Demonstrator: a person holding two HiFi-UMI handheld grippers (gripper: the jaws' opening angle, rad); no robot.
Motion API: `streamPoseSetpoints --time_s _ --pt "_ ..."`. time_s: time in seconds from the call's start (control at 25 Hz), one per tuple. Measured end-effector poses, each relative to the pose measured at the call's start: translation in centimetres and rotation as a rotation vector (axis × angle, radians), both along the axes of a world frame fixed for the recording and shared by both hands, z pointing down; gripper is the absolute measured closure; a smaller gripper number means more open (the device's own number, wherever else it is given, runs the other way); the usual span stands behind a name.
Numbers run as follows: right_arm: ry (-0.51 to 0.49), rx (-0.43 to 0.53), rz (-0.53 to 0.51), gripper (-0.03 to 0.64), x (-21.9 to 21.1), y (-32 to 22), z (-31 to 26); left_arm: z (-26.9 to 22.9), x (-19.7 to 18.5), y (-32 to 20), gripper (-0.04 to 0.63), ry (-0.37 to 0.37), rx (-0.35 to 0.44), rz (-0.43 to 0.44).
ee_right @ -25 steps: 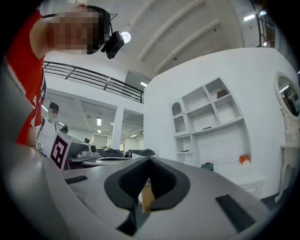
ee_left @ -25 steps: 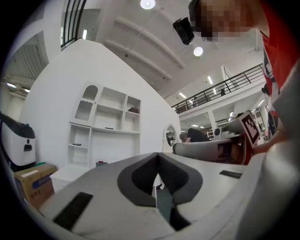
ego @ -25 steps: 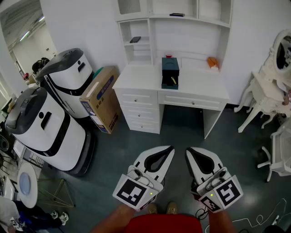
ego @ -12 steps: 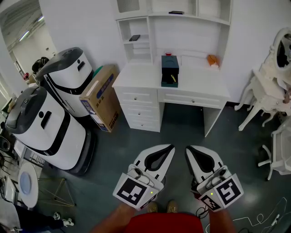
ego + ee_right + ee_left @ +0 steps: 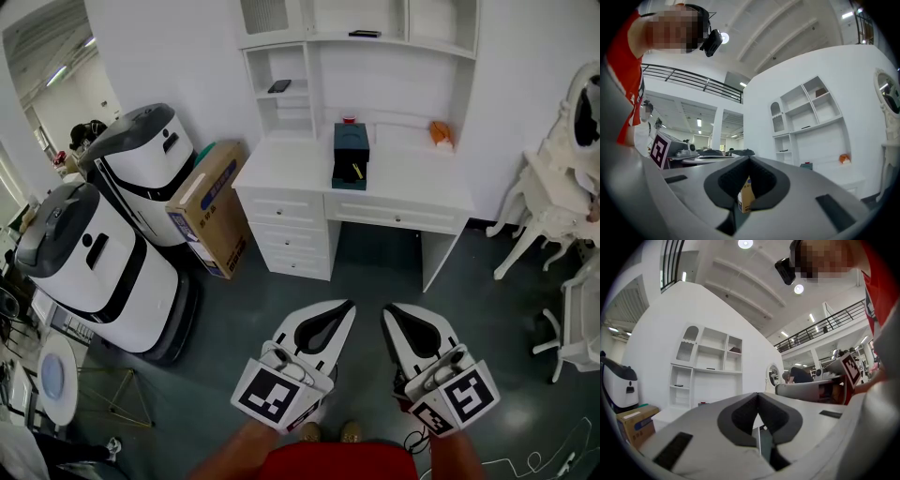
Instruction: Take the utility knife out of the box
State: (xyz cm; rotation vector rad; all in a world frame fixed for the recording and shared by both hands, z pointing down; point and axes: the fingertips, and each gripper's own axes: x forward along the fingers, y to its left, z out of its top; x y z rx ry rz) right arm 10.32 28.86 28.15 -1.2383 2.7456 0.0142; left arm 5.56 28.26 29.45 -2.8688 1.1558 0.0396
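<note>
The left gripper and the right gripper were held side by side, low in the head view above the grey floor. Each had its jaws closed tip to tip with nothing gripped. The dark teal box stood on the white desk, well apart from both grippers, with the yellow utility knife visible inside it

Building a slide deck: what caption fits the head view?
Left gripper and right gripper, both shut and empty, held well short of the white desk bearing the dark teal box.
</note>
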Motion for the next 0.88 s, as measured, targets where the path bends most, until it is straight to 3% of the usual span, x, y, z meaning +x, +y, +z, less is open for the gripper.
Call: streamPoseSetpoints --time_s 0.08,0.52,0.88 --pt "0.007 0.001 -0.002 0.621 0.8 -0.6 0.0 -0.3 0.4 -0.8 0.577 -0.001 0.038 -0.013" --pt "0.049 0.025 -0.041 0.621 3.7 -4.8 -0.6 -0.8 3.3 -5.3 0.577 -0.007 0.092 -0.078" --pt "0.057 0.012 -0.051 0.621 2.4 -10.5 0.2 0.3 2.2 -11.1 0.577 -0.016 0.044 -0.089"
